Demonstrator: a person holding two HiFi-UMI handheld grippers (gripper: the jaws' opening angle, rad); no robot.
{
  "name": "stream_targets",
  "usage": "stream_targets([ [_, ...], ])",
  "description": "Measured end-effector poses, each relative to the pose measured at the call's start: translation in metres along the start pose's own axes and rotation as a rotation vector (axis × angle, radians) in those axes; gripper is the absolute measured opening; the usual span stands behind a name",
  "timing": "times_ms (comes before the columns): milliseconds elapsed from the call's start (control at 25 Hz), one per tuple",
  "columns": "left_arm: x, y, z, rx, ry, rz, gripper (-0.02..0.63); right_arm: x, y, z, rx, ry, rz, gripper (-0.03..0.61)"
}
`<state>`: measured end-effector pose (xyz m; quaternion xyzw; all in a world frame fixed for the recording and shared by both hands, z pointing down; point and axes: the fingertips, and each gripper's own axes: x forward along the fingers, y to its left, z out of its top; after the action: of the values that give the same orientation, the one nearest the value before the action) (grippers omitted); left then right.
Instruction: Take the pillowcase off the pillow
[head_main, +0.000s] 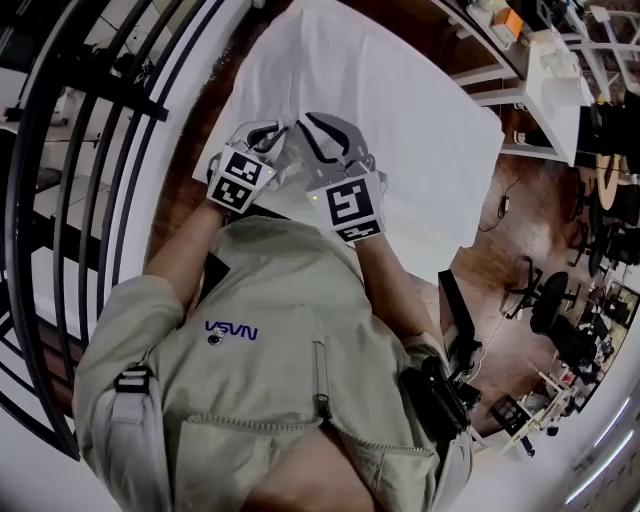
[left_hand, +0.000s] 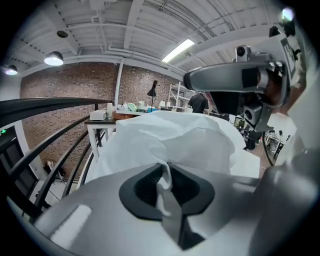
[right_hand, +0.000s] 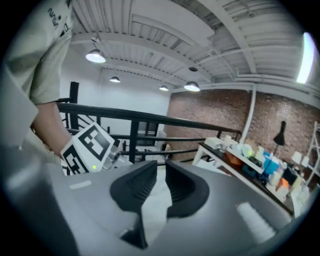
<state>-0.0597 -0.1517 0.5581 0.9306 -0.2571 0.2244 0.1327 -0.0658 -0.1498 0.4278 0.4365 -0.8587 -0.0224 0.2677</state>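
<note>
The white pillow in its pillowcase (head_main: 400, 120) lies ahead of me. Both grippers are at its near edge. My left gripper (head_main: 262, 135) is shut on a thin fold of the pillowcase (left_hand: 175, 140), and the cloth runs up between its pads (left_hand: 164, 185). My right gripper (head_main: 325, 135) hangs a little above the pillow beside the left one, and it shows at the upper right of the left gripper view (left_hand: 192, 80). In its own view its jaws (right_hand: 157, 185) stand a narrow gap apart. White shows through that gap, but no cloth is visibly pinched there.
A black curved railing (head_main: 60, 200) runs along the left. A white desk with bottles and boxes (head_main: 540, 50) stands at the back right, with office chairs (head_main: 550, 300) on the wooden floor at the right. The left gripper's marker cube (right_hand: 87, 145) is close beside the right gripper.
</note>
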Motion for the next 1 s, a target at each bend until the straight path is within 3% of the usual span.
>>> stream_targets([
  [200, -0.006, 0.002, -0.006, -0.008, -0.002, 0.016, 0.014, 0.050, 0.037, -0.037, -0.108, 0.183, 0.173, 0.054],
  [400, -0.011, 0.005, -0.018, -0.033, 0.018, 0.028, 0.011, 0.055, 0.013, -0.104, -0.127, 0.427, 0.119, 0.031],
  [600, -0.012, 0.006, -0.031, -0.062, 0.040, 0.029, 0.011, 0.045, -0.010, -0.119, -0.105, 0.477, 0.039, 0.003],
  [880, -0.012, 0.012, -0.048, -0.113, 0.032, 0.055, 0.011, 0.047, 0.000, -0.120, -0.183, 0.480, 0.071, 0.006],
  [1000, -0.014, 0.014, -0.045, -0.122, 0.029, 0.058, 0.011, 0.049, 0.018, -0.120, -0.299, 0.492, 0.150, 0.113],
])
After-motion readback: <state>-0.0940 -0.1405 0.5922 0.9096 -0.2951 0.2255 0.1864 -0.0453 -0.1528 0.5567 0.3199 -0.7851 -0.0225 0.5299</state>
